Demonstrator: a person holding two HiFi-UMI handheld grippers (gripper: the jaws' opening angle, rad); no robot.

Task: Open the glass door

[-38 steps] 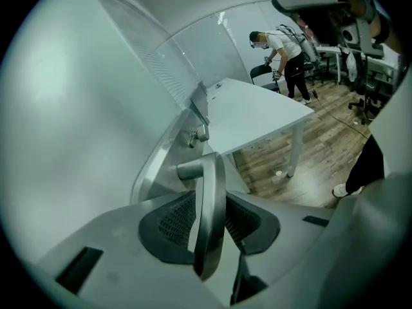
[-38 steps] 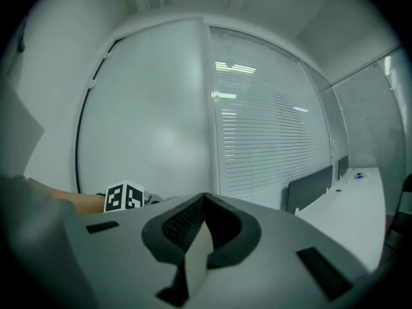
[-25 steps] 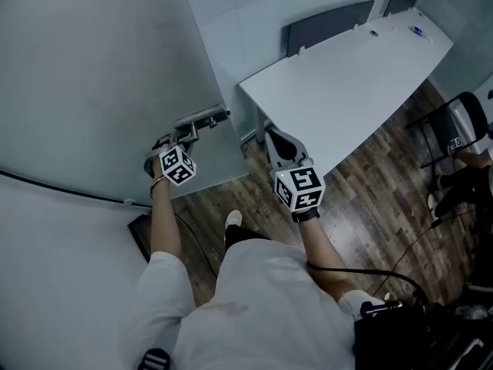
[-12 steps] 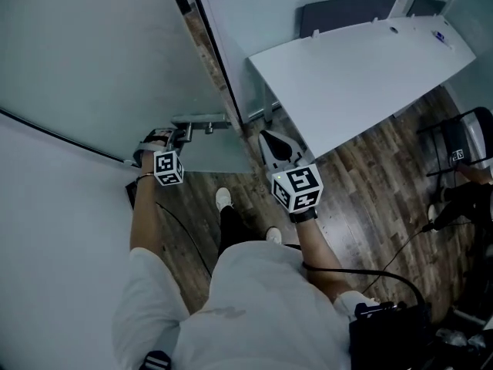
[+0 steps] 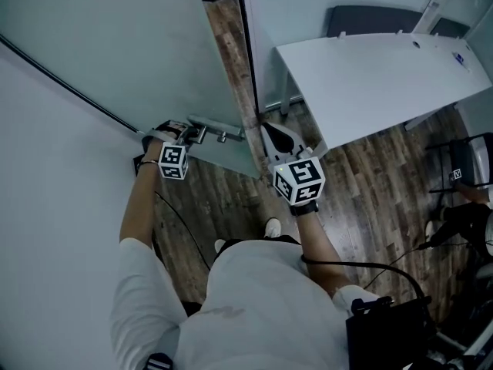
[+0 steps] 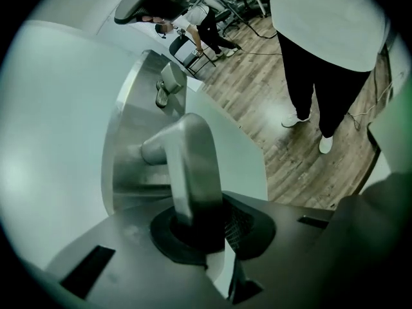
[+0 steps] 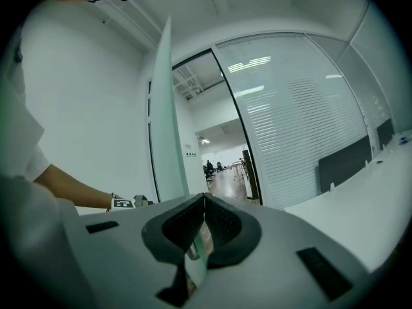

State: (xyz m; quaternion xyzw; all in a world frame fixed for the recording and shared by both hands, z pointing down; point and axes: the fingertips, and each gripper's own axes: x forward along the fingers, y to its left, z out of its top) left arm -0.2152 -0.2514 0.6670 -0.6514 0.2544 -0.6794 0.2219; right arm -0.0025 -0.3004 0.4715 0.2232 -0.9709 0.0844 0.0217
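The frosted glass door (image 5: 131,52) stands swung open, its edge (image 7: 166,121) upright in the right gripper view. Its metal lever handle (image 5: 217,123) sits on a steel plate (image 6: 129,166). My left gripper (image 5: 194,134) points down at the handle. In the left gripper view the lever (image 6: 190,166) runs between the black pads (image 6: 168,237) of that gripper (image 6: 199,227). Its jaws are closing and press on the lever. My right gripper (image 5: 269,132) is shut with nothing in it, beside the door's free edge. Its jaws (image 7: 205,201) point level toward the doorway.
A white desk (image 5: 385,75) stands to the right behind the glass partition with blinds (image 7: 302,108). A black chair (image 5: 462,160) is at the far right. Wooden floor shows through the doorway (image 5: 225,21). A cable (image 5: 185,237) lies by my feet (image 5: 272,227).
The door has swung further open and the doorway gap has widened. Both grippers have moved along with the door, and the left one stays on the handle.
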